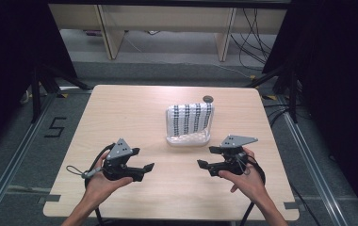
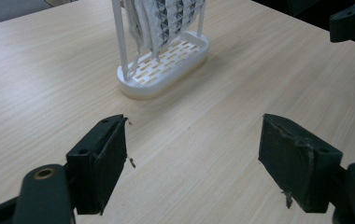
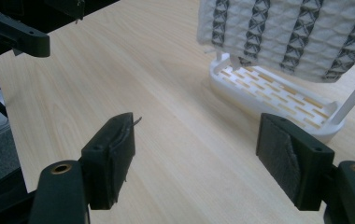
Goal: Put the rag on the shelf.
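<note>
Left tool (image 1: 145,161) released above the table (image 1: 120,113); right tool (image 1: 206,157) released too; patterned cloth (image 1: 190,117) draped over a white rack (image 1: 189,139).

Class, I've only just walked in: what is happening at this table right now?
A person sits at a wooden table, holding a claw in each hand. The left claw and the right claw are both open, holding nothing, and point inward toward each other near the table's front. Beyond them stands a small white rack with a white cloth with dark patterned stripes draped over it. Neither claw touches the rack or the cloth, so nothing is being handled at this moment.
</note>
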Tool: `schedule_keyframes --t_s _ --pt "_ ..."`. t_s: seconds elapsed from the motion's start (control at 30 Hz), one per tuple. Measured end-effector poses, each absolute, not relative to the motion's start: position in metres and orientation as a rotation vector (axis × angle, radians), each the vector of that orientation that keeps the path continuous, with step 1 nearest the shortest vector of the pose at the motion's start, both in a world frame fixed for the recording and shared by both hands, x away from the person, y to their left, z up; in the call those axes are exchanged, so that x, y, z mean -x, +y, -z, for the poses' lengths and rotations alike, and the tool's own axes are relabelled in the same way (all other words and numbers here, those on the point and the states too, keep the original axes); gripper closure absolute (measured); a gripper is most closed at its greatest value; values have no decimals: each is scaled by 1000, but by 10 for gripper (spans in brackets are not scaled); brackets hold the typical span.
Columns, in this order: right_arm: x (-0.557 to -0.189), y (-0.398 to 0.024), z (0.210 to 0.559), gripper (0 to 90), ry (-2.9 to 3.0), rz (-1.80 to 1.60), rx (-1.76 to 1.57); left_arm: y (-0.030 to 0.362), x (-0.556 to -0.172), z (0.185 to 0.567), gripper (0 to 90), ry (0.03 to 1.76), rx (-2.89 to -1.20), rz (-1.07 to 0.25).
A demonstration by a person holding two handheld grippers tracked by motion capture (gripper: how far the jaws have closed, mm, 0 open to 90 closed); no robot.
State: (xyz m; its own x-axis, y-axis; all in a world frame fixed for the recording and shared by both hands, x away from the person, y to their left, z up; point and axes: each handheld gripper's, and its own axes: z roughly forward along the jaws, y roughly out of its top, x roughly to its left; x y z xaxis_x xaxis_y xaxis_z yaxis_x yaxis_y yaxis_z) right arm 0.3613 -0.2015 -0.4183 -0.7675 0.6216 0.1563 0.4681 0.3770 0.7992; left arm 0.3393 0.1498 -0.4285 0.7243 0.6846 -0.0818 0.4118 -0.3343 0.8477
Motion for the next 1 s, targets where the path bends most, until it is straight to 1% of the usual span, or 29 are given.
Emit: schedule_keyframes --t_s 0.07,0.1,0.3,0.33,0.4,0.53,0.63,0.73,0.87,1.0 --pt "-362 -202 420 294 2455 -1328 -952 149 -338 431 225 829 -1972 -354" --pt "-359 -202 420 294 2460 -1330 -997 150 -338 432 224 827 -1975 -349" --pt "-354 -203 425 293 2471 -1347 -1005 149 -334 437 195 814 -1975 -347" --pt "-356 -205 427 293 2454 -1332 -958 148 -333 437 189 825 -1976 -347" --pt "-352 -204 429 290 2470 -1336 -1006 148 -331 439 182 828 -1984 -344" --pt "-350 -205 434 272 2481 -1322 -997 150 -327 444 174 819 -1986 -337" --pt "-348 -207 438 222 2477 -1310 -1017 151 -324 448 173 823 -1977 -336" --pt "-345 -206 440 221 2483 -1280 -1036 154 -322 451 172 825 -1980 -325" --pt "-343 -208 443 194 2483 -1272 -1042 157 -320 456 170 836 -1981 -319" --pt "-338 -207 447 194 2492 -1264 -1073 160 -316 462 169 842 -1993 -315"
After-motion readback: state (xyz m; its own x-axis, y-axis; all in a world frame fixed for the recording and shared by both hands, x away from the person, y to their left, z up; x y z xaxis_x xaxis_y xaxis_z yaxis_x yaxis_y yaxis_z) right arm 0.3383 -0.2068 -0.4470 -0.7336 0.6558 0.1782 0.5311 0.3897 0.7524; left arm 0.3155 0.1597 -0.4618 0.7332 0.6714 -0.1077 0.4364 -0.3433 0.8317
